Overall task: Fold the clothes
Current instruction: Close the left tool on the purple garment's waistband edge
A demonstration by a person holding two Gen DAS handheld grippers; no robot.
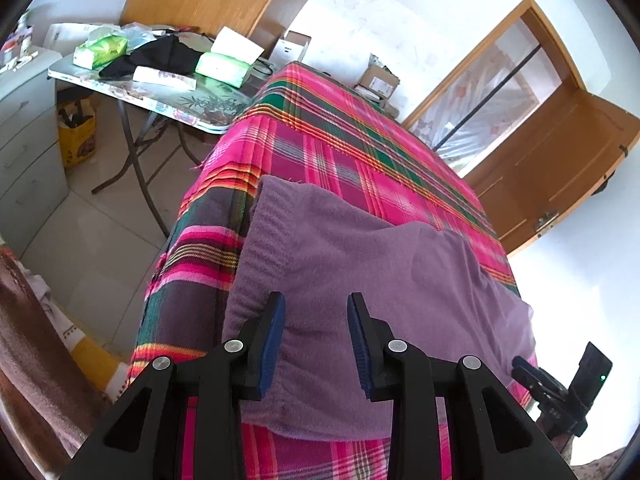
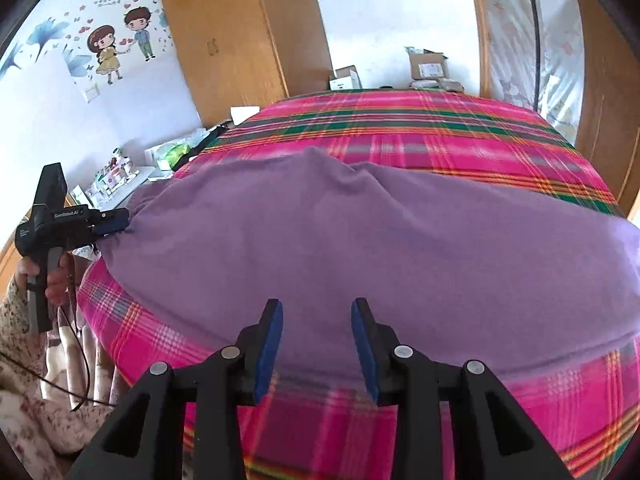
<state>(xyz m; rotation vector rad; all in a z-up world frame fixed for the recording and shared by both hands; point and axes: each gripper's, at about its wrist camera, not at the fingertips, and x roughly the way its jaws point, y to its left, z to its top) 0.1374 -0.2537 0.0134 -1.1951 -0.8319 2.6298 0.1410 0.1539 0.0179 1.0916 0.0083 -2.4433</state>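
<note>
Both wrist cameras look down close along open fingers, sharing the purple garment (image 1: 360, 280) on the plaid bed (image 1: 360, 148); the right view faces the left gripper (image 2: 120, 220).

A matt, fuzzy knit with a ribbed hem is seen in the purple sweater (image 1: 360, 280). The plaid bedspread (image 1: 360, 152) is woven cloth, finely textured. Matt black plastic, blue ridged pads (image 1: 272, 344) and bright metal pins are shown on the left gripper (image 1: 316, 344). Smooth varnished wood is seen in the door (image 1: 560, 152); the floor tiles (image 1: 100, 248) look glossy.
</note>
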